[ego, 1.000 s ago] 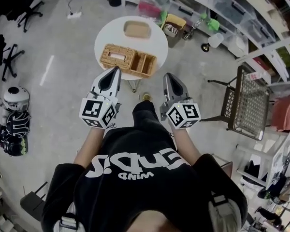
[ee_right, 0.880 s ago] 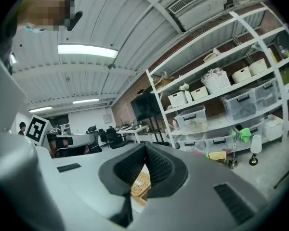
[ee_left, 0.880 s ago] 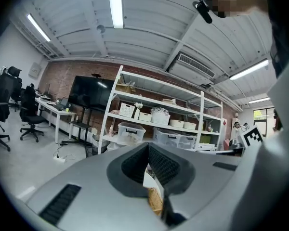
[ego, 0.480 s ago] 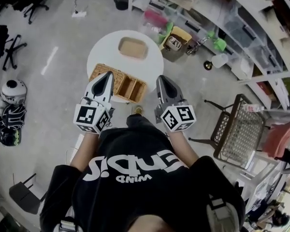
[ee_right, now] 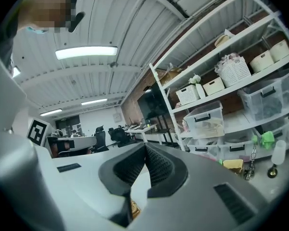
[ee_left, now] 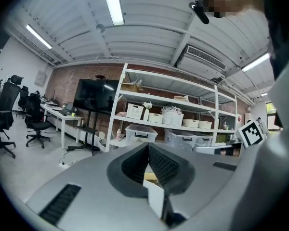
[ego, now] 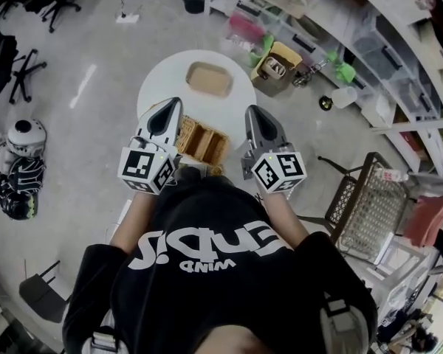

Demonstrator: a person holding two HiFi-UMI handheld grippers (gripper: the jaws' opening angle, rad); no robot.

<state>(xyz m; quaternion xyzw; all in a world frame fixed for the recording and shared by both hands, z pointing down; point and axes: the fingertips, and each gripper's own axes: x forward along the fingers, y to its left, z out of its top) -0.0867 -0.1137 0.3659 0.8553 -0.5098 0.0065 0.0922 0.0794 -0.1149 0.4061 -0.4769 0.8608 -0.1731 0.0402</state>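
In the head view both grippers are held in front of the person's chest, above a round white table (ego: 162, 80). My left gripper (ego: 173, 103) is shut and empty, its tip over the left end of a woven wicker basket (ego: 203, 140) with compartments. The right gripper (ego: 251, 111) is also shut and empty, just past the basket's right end. A shallow tan tray (ego: 209, 80) lies farther back on the table. In the left gripper view the jaws (ee_left: 148, 146) meet, with a sliver of basket below them. The right gripper view shows the jaws (ee_right: 145, 147) pressed together likewise.
Helmets (ego: 21, 144) lie on the floor at the left, near a black office chair (ego: 18, 80). A metal mesh chair (ego: 369, 209) stands at the right. White shelves with plastic bins (ego: 340, 21) run along the back, with a yellow box (ego: 277, 59) beside the table.
The table and basket have slid closer under the grippers in the head view. Both grippers tilted upward a little; the basket shows lower between the jaws. Both stay shut.
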